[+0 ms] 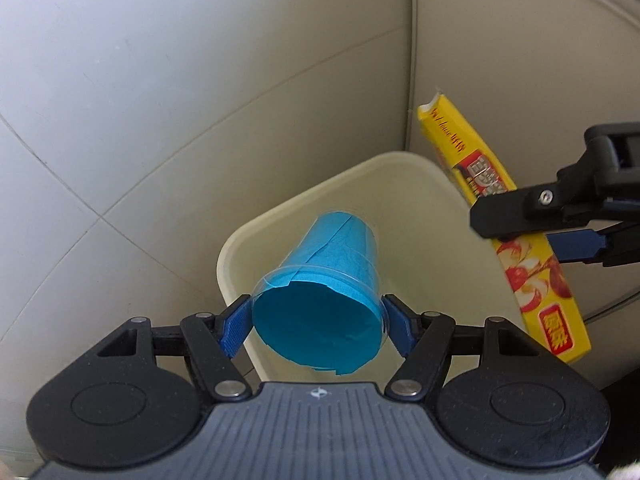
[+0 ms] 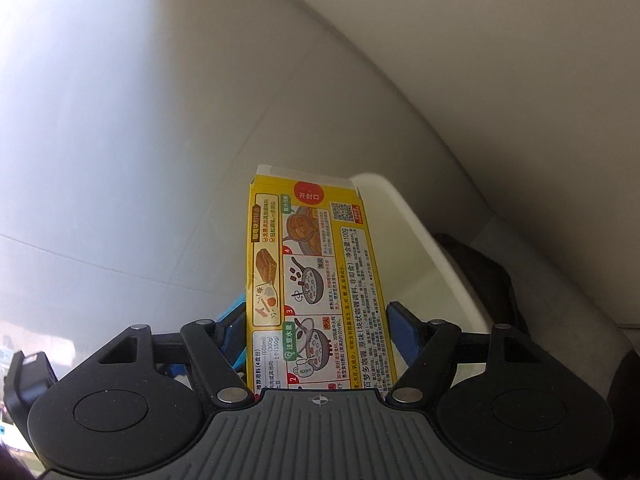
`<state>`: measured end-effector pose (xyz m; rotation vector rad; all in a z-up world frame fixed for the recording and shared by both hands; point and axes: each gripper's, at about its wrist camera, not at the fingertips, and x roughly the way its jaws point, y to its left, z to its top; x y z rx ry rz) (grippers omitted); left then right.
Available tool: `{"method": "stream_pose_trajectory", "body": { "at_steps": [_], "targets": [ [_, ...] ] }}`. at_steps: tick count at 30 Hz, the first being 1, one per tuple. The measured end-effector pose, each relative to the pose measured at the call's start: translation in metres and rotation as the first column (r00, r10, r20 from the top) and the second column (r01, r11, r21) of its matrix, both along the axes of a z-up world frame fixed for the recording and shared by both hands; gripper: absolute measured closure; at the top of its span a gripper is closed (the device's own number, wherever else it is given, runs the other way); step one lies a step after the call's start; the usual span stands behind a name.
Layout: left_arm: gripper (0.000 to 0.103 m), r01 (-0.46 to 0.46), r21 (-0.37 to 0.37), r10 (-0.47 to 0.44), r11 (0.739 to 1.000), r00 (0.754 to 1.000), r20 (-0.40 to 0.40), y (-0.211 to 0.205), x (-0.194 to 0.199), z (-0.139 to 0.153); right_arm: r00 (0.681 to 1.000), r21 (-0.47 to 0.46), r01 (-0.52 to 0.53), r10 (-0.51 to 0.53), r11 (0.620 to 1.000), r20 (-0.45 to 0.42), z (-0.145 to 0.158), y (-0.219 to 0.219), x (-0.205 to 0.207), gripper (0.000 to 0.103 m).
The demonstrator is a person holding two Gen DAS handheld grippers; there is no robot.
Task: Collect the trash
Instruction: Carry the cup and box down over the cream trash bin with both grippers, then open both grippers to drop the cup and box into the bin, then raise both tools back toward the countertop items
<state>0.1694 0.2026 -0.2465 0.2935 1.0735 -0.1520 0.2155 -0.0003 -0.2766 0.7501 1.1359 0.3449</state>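
My left gripper (image 1: 318, 320) is shut on a clear plastic cup lined with blue paper (image 1: 326, 280), held over the open cream trash bin (image 1: 236, 248). The cup points down into the bin. My right gripper (image 2: 316, 330) is shut on a flat yellow food box (image 2: 312, 264), held upright beside the bin's rim (image 2: 404, 208). In the left wrist view the yellow box (image 1: 480, 168) hangs at the bin's right side, clamped by the right gripper (image 1: 536, 220).
Pale tiled floor (image 1: 100, 140) surrounds the bin. A beige wall or cabinet panel (image 1: 500, 40) rises behind it. A dark object (image 2: 480, 276) lies behind the bin on the right.
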Motion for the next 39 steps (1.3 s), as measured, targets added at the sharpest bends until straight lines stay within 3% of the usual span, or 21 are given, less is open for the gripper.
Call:
{"method": "stream_pose_trajectory", "body": {
  "at_steps": [13,18,22,24,27,39],
  "targets": [
    [0.037,-0.015,0.028,0.017,0.999,0.998,-0.061,-0.008,0.017,-0.002,0.997,-0.034,-0.044,0.042,0.998,-0.064,-0.026,0.028,0.036,0.029],
    [0.037,-0.014,0.040,0.017,0.999,0.997,-0.078,-0.010,0.010,0.011,0.997,-0.042,-0.054,0.051,0.998,-0.060,-0.036,0.019,0.027,0.029],
    [0.037,0.001,0.046,0.003,0.999,0.997,-0.081,-0.012,0.028,-0.008,0.997,-0.056,-0.062,0.059,0.996,-0.055,-0.034,0.018,0.025,0.029],
    [0.035,0.009,0.045,-0.006,0.999,0.997,-0.078,-0.014,0.029,-0.006,0.997,-0.065,-0.063,0.060,0.996,-0.054,-0.026,0.018,0.022,0.027],
    [0.018,0.016,0.064,-0.012,0.998,0.998,-0.068,-0.017,0.031,-0.002,0.997,-0.067,-0.059,0.055,0.996,-0.059,-0.014,0.017,0.020,0.014],
    [0.014,0.014,0.079,-0.011,0.997,0.999,-0.046,-0.025,0.031,0.025,0.994,-0.133,-0.107,0.110,0.985,0.012,0.029,0.019,0.006,0.014]
  ]
}}
